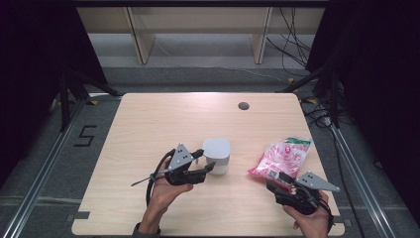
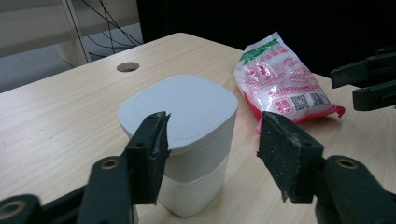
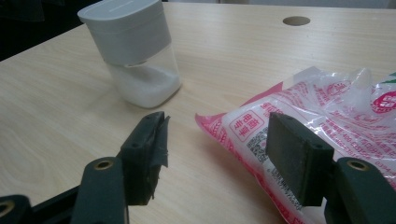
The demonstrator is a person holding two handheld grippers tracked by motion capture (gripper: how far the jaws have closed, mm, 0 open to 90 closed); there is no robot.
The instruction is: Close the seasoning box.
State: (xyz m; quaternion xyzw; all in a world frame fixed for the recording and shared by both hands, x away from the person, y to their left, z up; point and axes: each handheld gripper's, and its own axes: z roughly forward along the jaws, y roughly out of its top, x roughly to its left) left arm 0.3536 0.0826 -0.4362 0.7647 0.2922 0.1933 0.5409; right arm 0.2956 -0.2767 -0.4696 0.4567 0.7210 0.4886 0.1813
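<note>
- Left gripper (image 1: 207,161), lower centre-left of the high view: jaws wide apart, holding nothing. Tips sit on either side of the jar's near left face; pads look clear of it.
- Left gripper view: one jaw overlaps the jar (image 2: 184,140) at centre frame, the other stands off to its right with bare table (image 2: 56,121) showing in the gap.
- Jar (image 1: 217,155), centre of the high view: upright on the table (image 1: 163,119), grey lid on, clear lower half part-filled with white powder.
- Bag (image 1: 281,157), right of centre: pink-and-white plastic, lying flat, well apart from the jar.
- Right gripper (image 1: 279,181), lower right: jaws wide apart, empty, at the bag's near end.
- Right gripper view: bag (image 3: 322,126) lies between and beyond the jaws, right pad in front of it; contact unclear. Jar (image 3: 133,49) upper left.
</note>
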